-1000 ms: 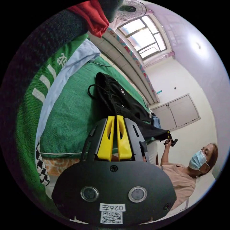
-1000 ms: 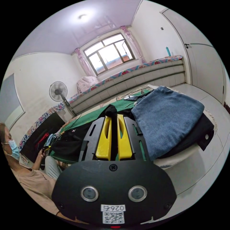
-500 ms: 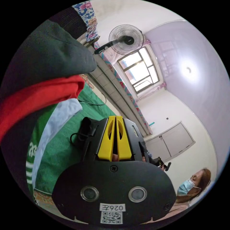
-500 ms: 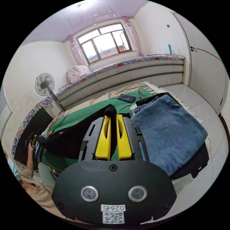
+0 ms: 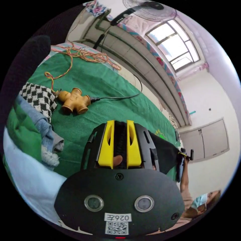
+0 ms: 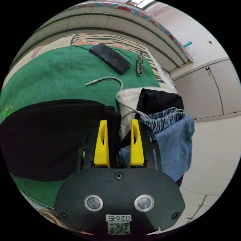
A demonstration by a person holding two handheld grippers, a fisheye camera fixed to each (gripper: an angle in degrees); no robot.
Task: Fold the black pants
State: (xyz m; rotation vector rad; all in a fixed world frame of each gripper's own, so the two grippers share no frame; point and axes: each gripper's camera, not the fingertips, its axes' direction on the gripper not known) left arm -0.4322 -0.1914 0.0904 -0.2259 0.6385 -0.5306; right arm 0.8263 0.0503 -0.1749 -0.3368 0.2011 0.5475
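Black pants [image 6: 55,135] lie flat on a green blanket [image 6: 50,72]. The right gripper [image 6: 118,125] has its yellow jaws parted, released, over the pants' edge beside folded jeans [image 6: 173,143]. The left gripper [image 5: 120,126], jaws parted, has dark pants fabric between them; grip unclear. A brass fitting [image 5: 74,101] rests on the blanket nearby.

The left tool [image 5: 120,130] shows in the left gripper view with its two yellow jaws parted, a gap between them holding dark ribbed fabric; whether the jaws press on it cannot be told. A fingertip [image 5: 117,160] shows low in that gap, at the base of the jaws. Past this tool, a bare forearm [image 5: 185,175] reaches up to the right tool [image 5: 186,154], seen small and far off. In the right gripper view the right tool [image 6: 118,130] has its yellow jaws spread wide apart, gripping nothing.
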